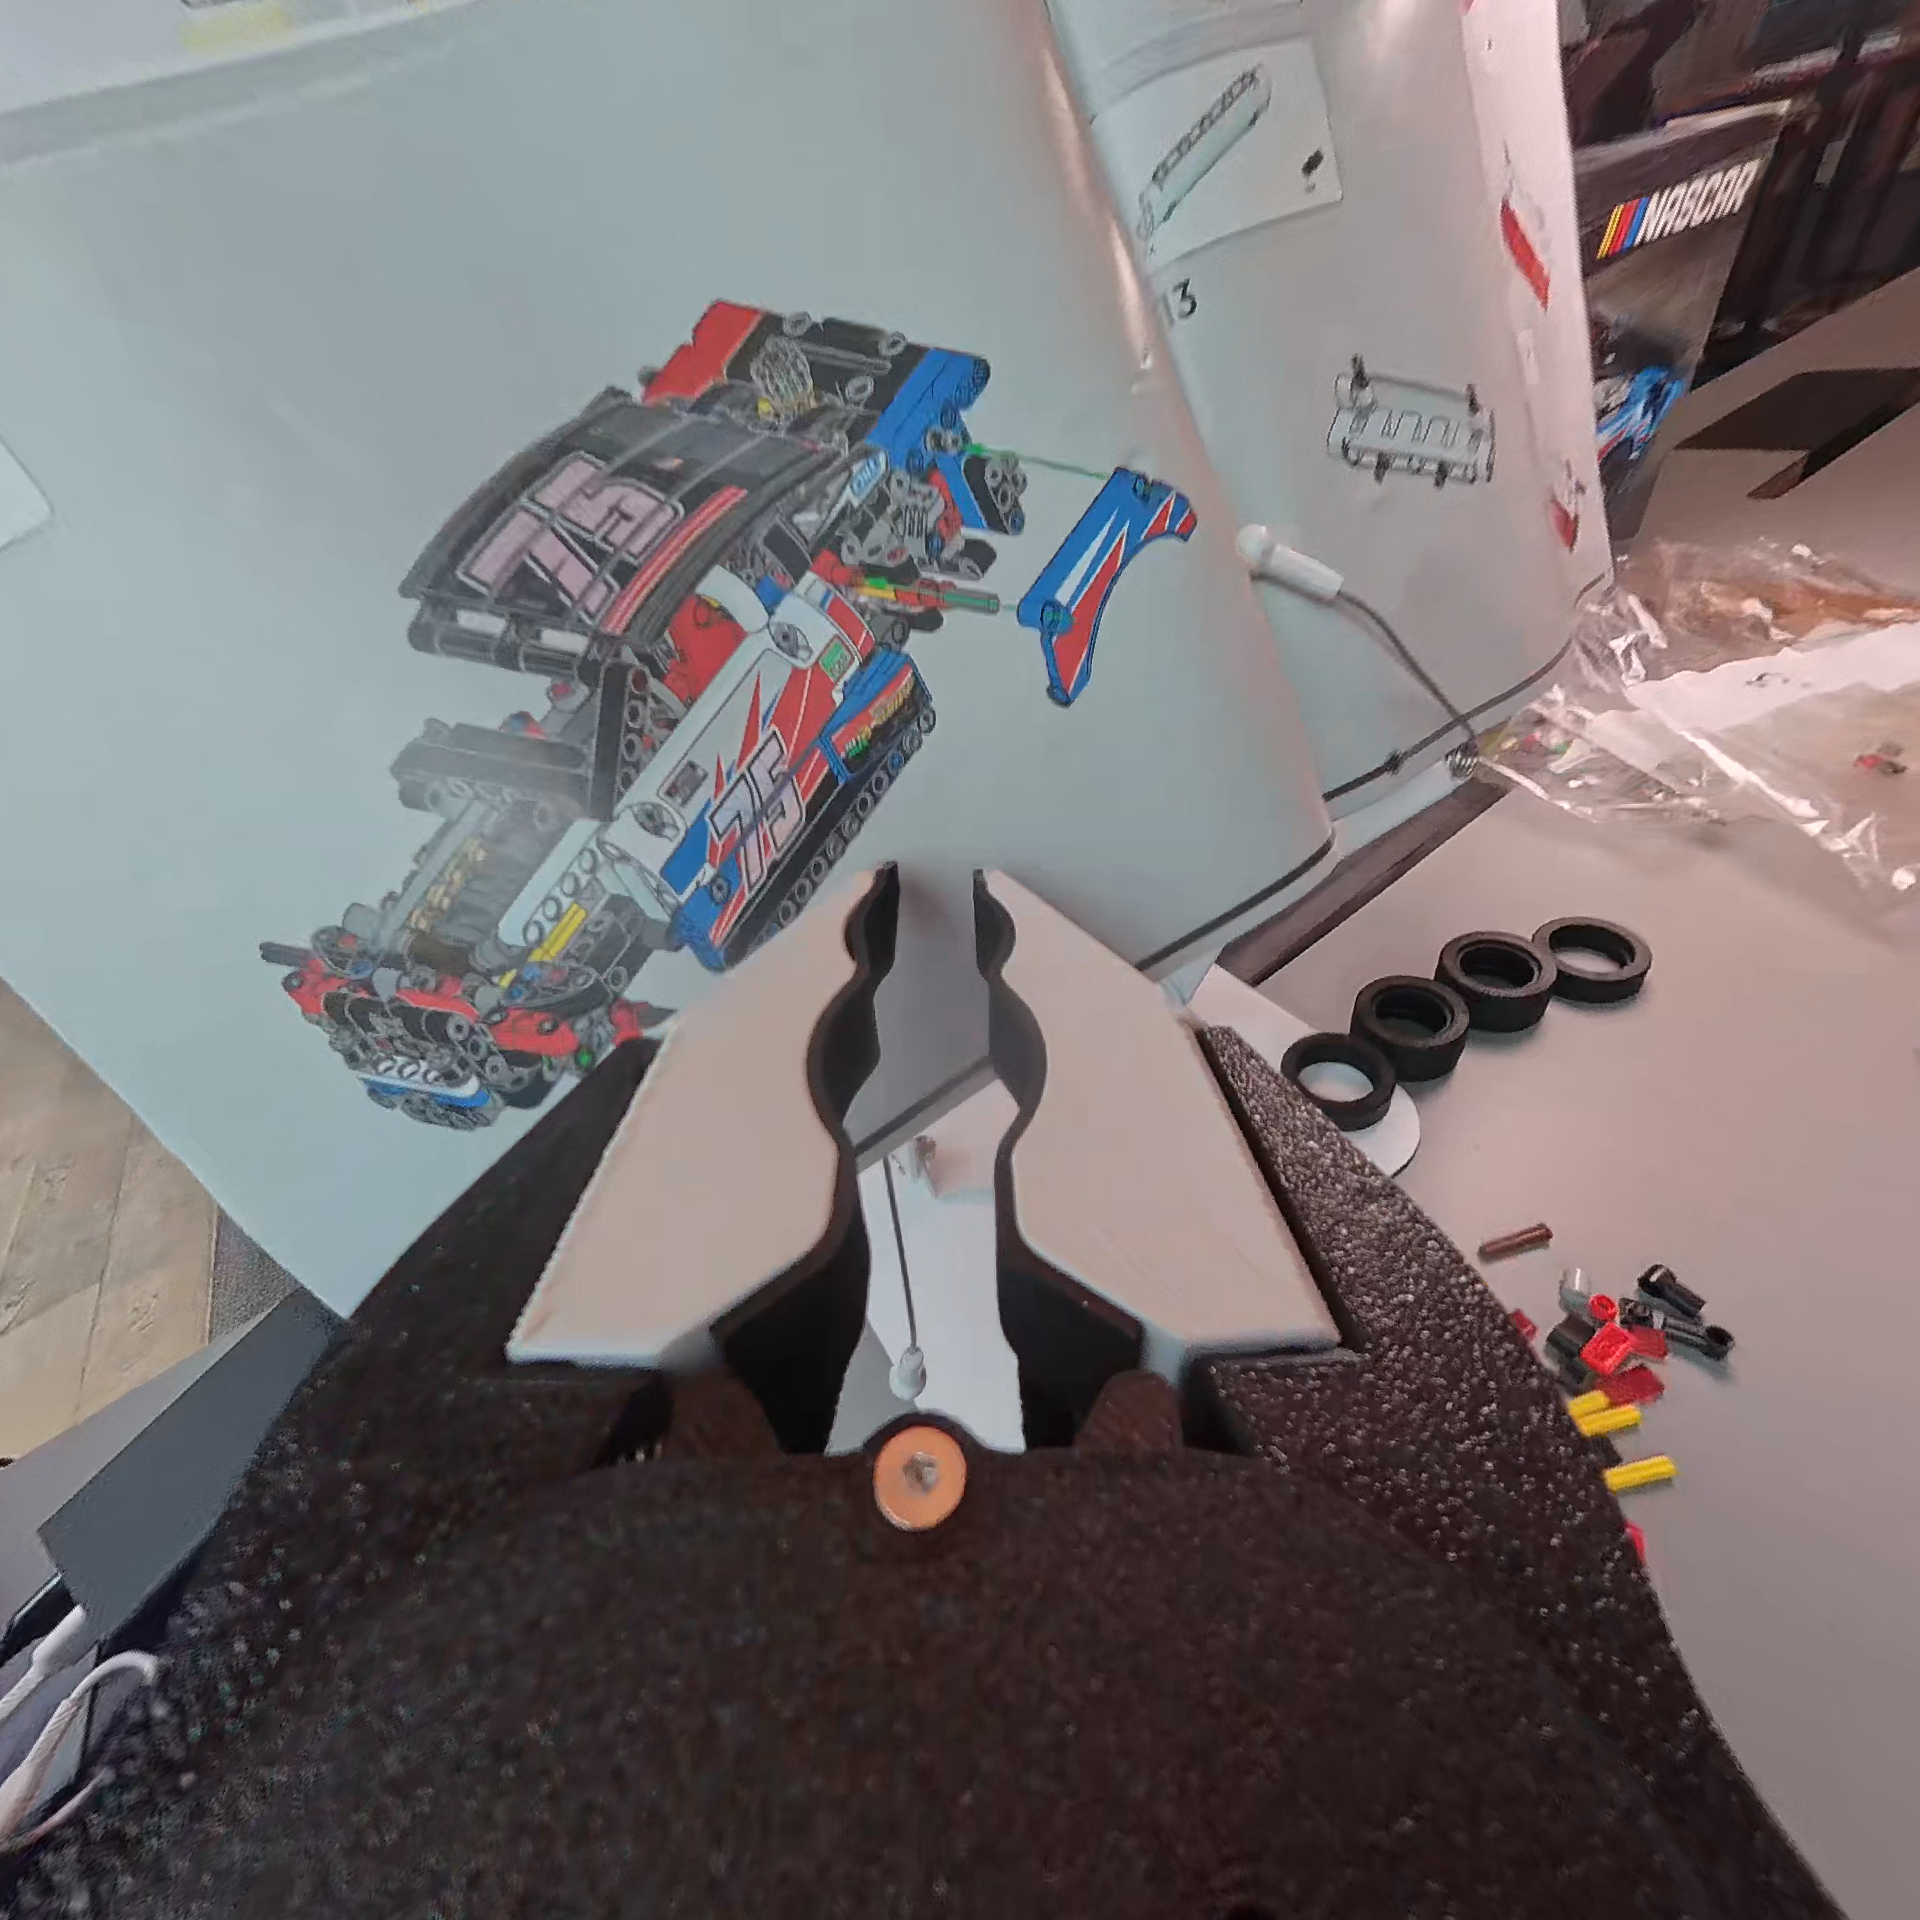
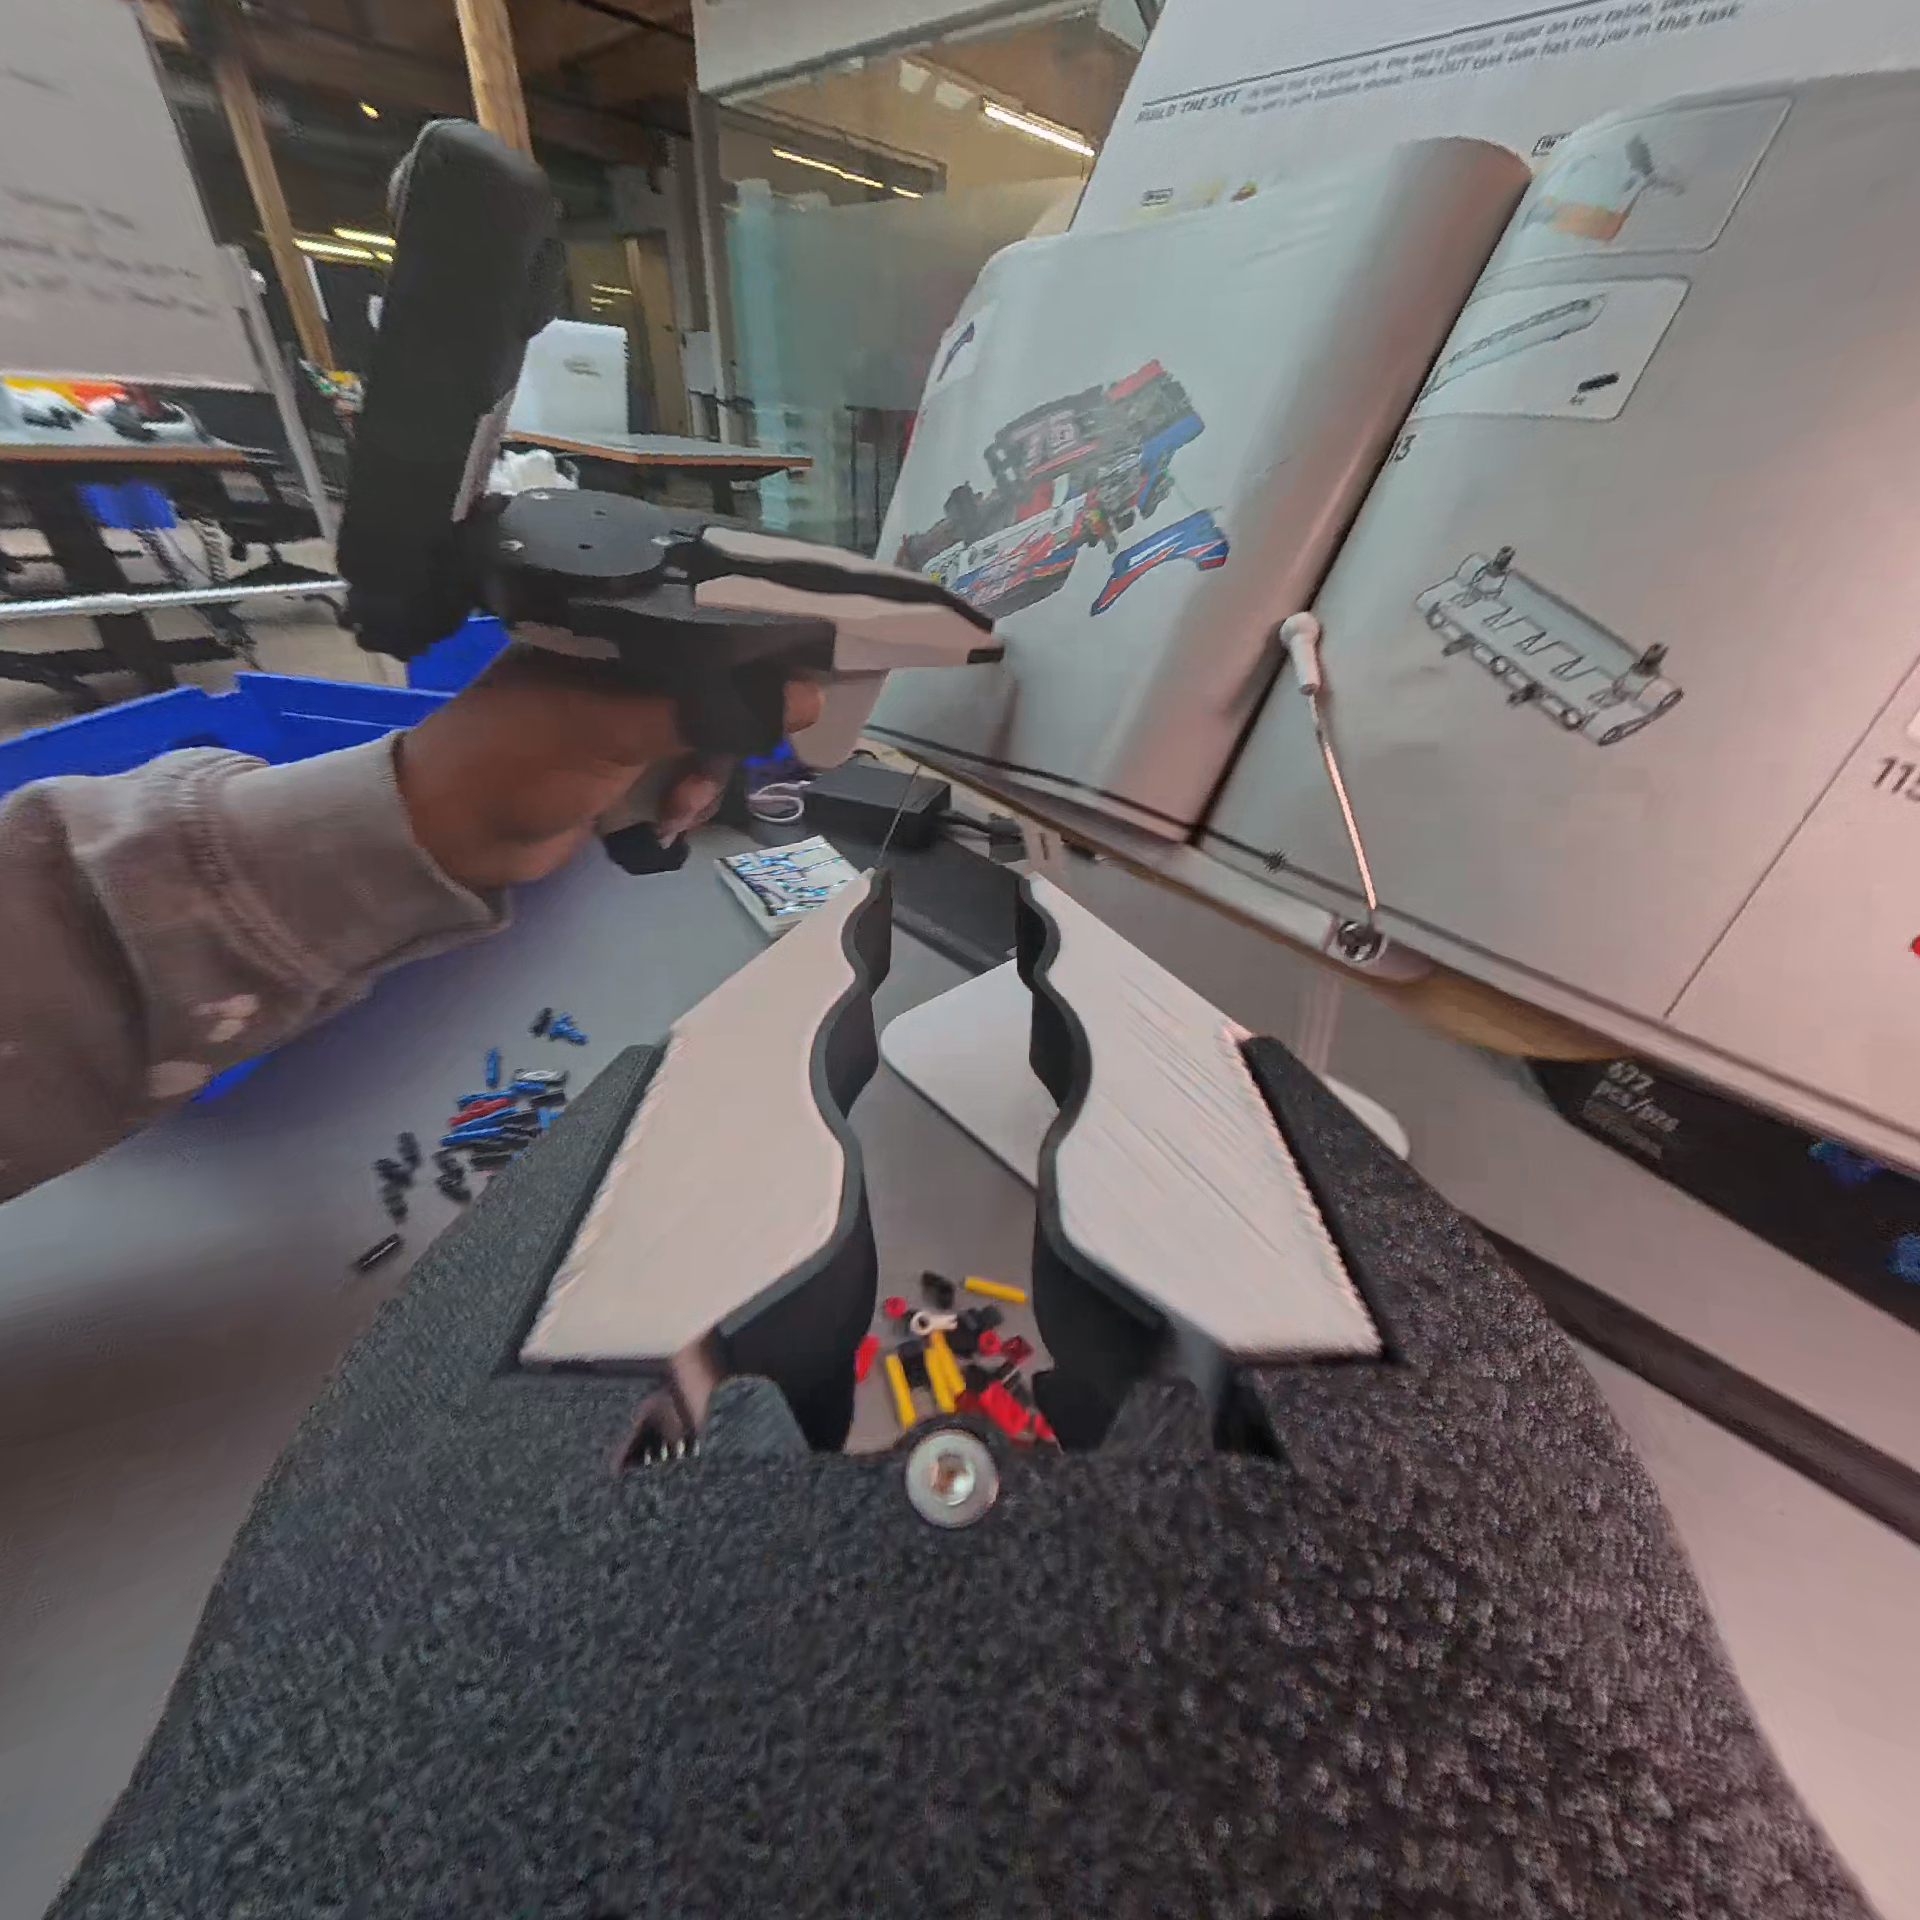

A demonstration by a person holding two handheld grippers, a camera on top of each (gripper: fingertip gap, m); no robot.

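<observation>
Left wrist view: our left gripper point(image 1: 935, 883) is up close to the booklet point(image 1: 312, 416), which stands open on a stand. Its fingers have only a thin gap between them. We see nothing in that gap, and the page shows through it. The tips sit low on the left page, just under the picture of a car point(image 1: 665, 707). From the right wrist view the tips look like they touch the page near its bottom edge, but we cannot be sure. A hand point(image 2: 540, 769) holds this gripper.

A wire clip point(image 1: 1288, 556) holds the pages flat near the fold.

Our right gripper point(image 2: 951, 883) hangs above the bench point(image 1: 1662, 1091), in front of the stand. Its fingers are wide apart and hold nothing.

Four black tyres point(image 1: 1496, 971) lie in a row on the bench, just beside the stand's foot. They are not on any wheels. Near them lies a small heap of red, yellow and black bits point(image 1: 1621, 1351), all loose. More blue and black bits point(image 2: 488, 1112) lie loose on the other side, near a blue bin point(image 2: 260, 717). Opened clear bags point(image 1: 1714, 707) lie farther back, by a dark box point(image 1: 1714, 208).

We see no built car on the bench in these views, only the one drawn on the page.
</observation>
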